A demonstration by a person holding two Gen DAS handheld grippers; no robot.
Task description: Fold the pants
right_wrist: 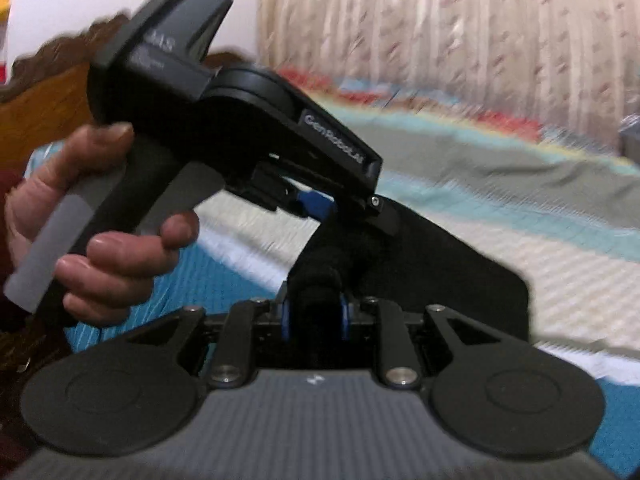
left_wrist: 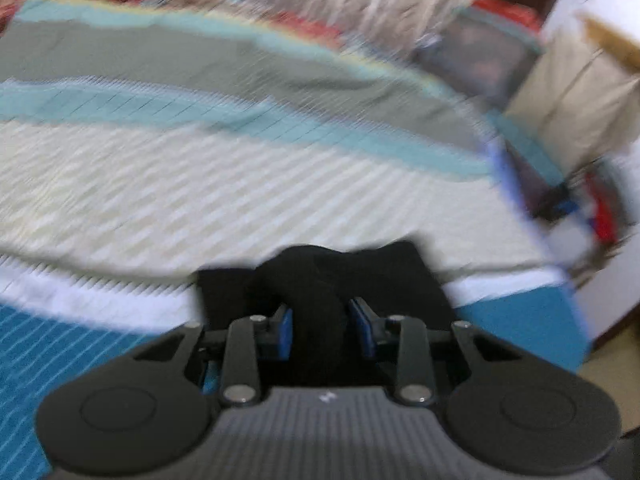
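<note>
The black pants (left_wrist: 320, 280) hang bunched between the blue pads of my left gripper (left_wrist: 320, 332), which is shut on them above the bed. In the right wrist view my right gripper (right_wrist: 316, 316) is shut on a fold of the same black pants (right_wrist: 440, 272), which spread to the right over the bedspread. The left gripper's body (right_wrist: 240, 128), held by a hand (right_wrist: 100, 240), sits just ahead and to the left, its fingers pinching the cloth close to mine. Both views are motion-blurred.
A striped bedspread (left_wrist: 200, 184) in cream, teal, grey and blue covers the bed. A patterned curtain (right_wrist: 440, 32) hangs behind. A wooden headboard (right_wrist: 44, 108) is at the left. The bed's corner (left_wrist: 560, 280) and clutter (left_wrist: 600, 216) lie to the right.
</note>
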